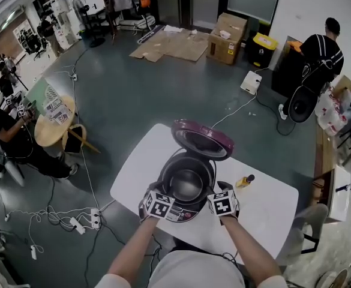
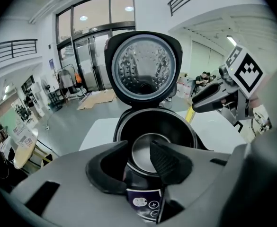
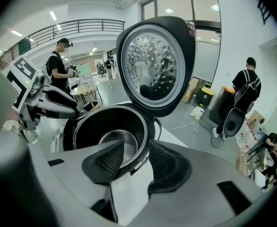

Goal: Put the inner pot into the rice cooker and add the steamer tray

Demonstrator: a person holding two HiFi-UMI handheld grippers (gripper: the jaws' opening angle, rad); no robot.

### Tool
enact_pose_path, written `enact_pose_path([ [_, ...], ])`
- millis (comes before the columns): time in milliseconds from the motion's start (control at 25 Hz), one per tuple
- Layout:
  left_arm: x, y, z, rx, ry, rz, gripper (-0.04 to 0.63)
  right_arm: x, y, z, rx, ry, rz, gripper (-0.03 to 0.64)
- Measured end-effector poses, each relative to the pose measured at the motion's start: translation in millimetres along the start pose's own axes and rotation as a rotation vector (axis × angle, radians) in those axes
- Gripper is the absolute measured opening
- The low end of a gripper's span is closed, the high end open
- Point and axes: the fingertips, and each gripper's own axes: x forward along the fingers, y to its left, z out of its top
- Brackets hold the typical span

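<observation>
While the rice cooker (image 1: 166, 173) is standing on the white tabletop (image 1: 265, 212) with its lid (image 1: 200, 138) tilted up, the inner pot (image 1: 187, 183) is apparently already sitting in the well, its metal floor showing. The left hand-held gripper (image 2: 138, 146) and right hand-held gripper (image 3: 136, 145) are hovering at the cooker's front rim, jaws apart and gripping nothing. The first step is looking complete; the steamer tray is showing in no view, so the next move is calling for locating it, grasping its rim and lowering it level onto the pot.
</observation>
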Motion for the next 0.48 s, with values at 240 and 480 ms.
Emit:
enact_pose_path([
  [240,-12,-20,8,-0.033,-0.060,-0.033,0.158,-28,-1,2,0.001,-0.045,0.010,0.173],
  [480,-26,-34,11,-0.060,-0.117,-0.053,0.153,-52,-5,-2,0.005,-0.114,0.010,0.164],
])
